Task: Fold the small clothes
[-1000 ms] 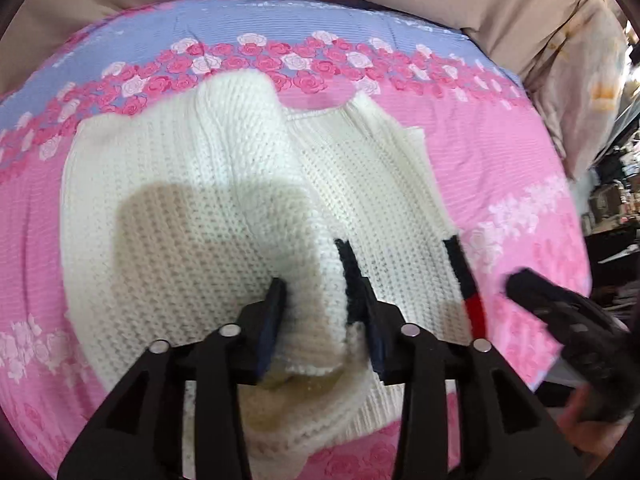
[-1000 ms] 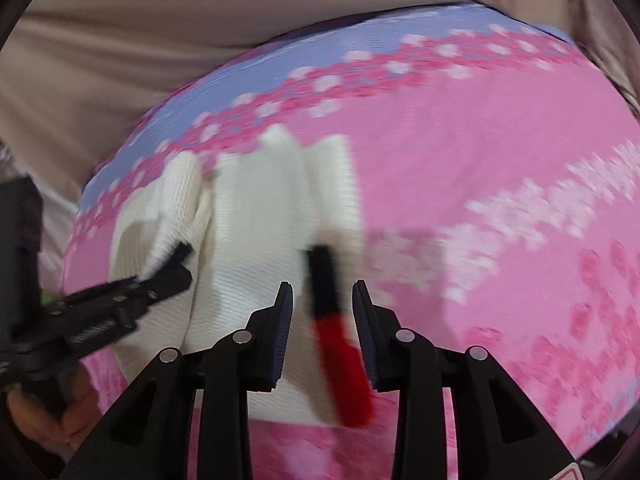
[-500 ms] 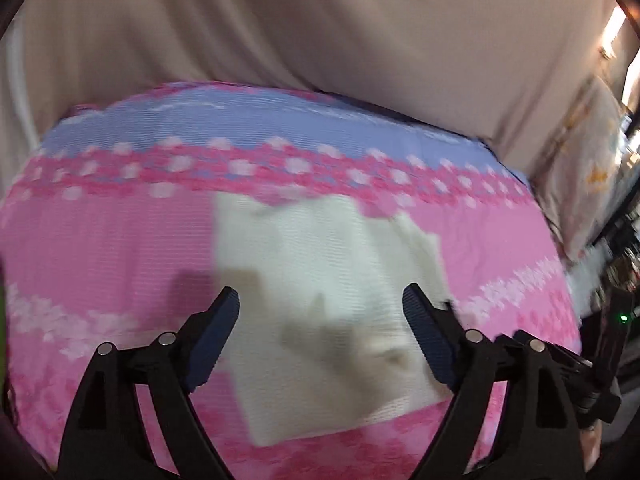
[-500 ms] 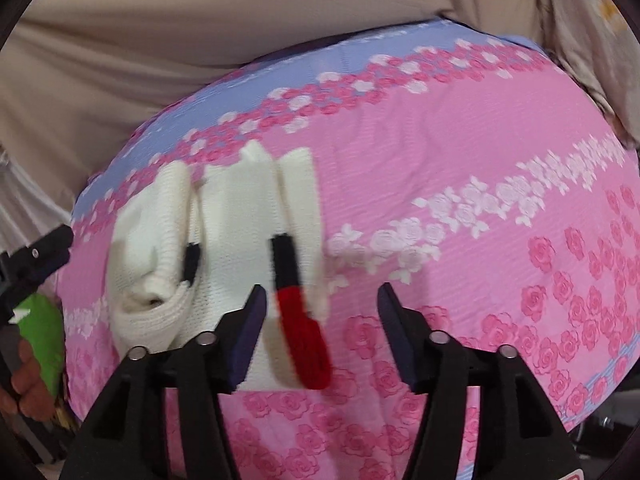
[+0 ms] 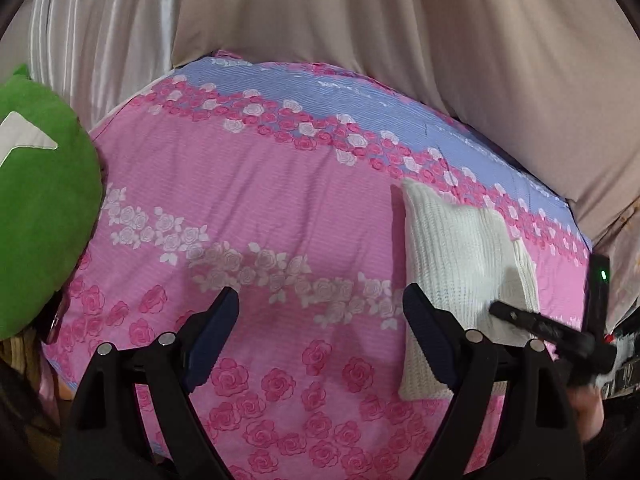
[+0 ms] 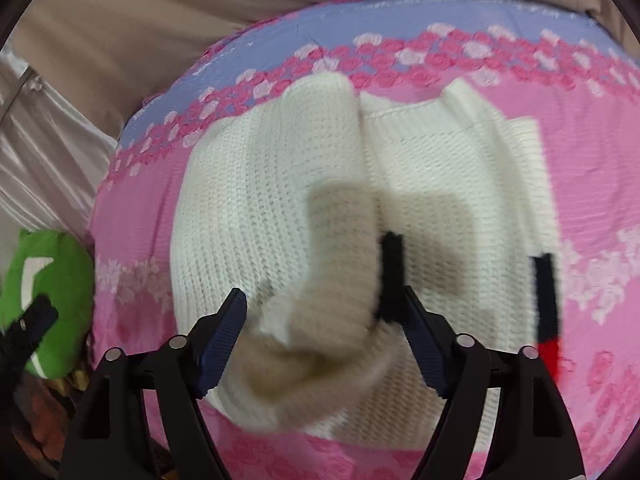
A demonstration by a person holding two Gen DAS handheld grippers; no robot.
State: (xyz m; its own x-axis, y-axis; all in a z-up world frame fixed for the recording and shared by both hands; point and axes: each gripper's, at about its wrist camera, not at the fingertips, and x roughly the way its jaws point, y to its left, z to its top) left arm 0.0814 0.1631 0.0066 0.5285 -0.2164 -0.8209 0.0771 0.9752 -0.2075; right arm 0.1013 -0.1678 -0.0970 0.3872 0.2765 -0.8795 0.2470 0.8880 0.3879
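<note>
A white knitted sweater lies flat on the pink rose-print bedsheet. One sleeve is folded over its body and ends in a black cuff. The other sleeve's black and red cuff lies at the right edge. My right gripper hovers low over the folded sleeve, its jaws closing with the sleeve's bunched end between them; the pads do not visibly press on it. My left gripper stands open above bare sheet, left of the sweater, with nothing between its fingers.
A green plush cushion sits at the bed's left edge. Beige curtain hangs behind the bed. The right gripper shows at the lower right of the left wrist view, over the sweater's near corner.
My left gripper let go of the sleeve, opened wide and swung left and up, away from the sweater. My right gripper moved from the red-cuffed sleeve to the folded sleeve.
</note>
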